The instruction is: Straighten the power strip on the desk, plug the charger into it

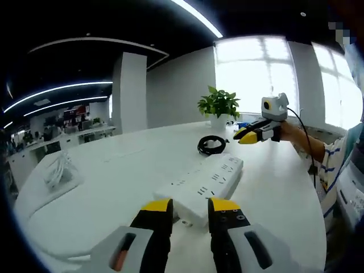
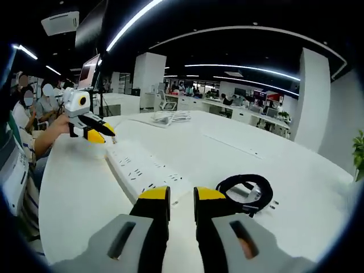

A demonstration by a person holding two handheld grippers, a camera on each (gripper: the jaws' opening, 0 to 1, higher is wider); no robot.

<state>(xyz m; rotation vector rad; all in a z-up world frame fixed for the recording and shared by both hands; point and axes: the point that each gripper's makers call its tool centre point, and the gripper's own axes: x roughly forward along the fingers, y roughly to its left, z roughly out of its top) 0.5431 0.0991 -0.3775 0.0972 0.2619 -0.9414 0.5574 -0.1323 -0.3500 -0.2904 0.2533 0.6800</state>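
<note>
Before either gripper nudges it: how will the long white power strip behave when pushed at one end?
The long white plastic power strip looks rigid, so it should likely pivot as one piece rather than bend. It lies flat on the smooth white desk, so it will probably slide easily and not tip. Its cord isn't clearly traceable, so cable drag is uncertain.

Bare desk point(image 1: 114, 165) beside power strip point(image 1: 205, 185); coiled cable point(image 1: 211, 144), plant point(image 1: 219, 105) block far end.
</note>
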